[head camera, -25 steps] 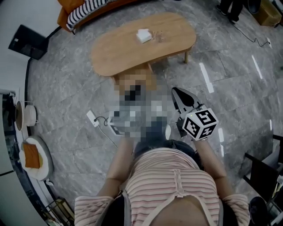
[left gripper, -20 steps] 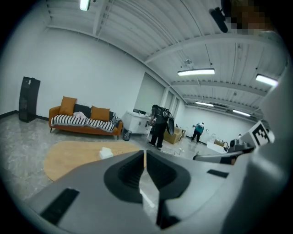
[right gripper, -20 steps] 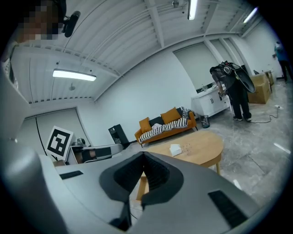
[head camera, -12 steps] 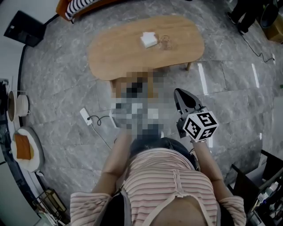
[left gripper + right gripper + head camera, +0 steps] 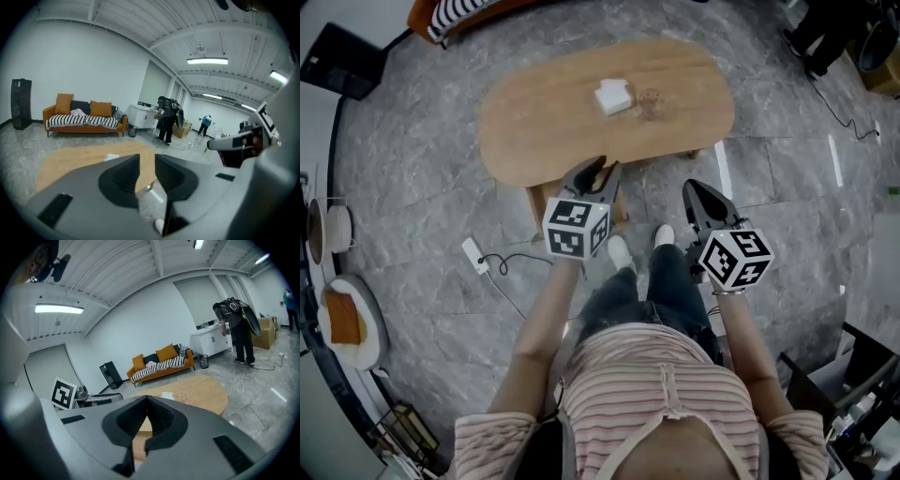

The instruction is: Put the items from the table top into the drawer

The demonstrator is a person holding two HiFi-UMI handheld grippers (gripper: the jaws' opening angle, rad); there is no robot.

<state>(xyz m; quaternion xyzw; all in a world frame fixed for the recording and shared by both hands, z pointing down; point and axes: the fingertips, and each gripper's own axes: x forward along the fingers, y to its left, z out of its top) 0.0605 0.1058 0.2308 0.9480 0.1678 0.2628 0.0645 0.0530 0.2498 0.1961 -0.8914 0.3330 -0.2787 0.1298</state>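
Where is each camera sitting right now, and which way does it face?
Head view: on the person's head, steeply down at the wooden table; striped top, forearms, legs, left gripper, right gripper show.
Left gripper view: along its empty, opening jaws, towards table and orange sofa; right gripper at right.
Right gripper view: along its closed jaws, towards table and sofa; left gripper's marker cube at left.
Shared: all show the table and its white item.

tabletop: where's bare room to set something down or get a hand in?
Left half of the table, from its left rim to the white block, is bare. So is the right end, past the small speckled thing, too small to identify. Only crowded spot: those two, close together near the middle.
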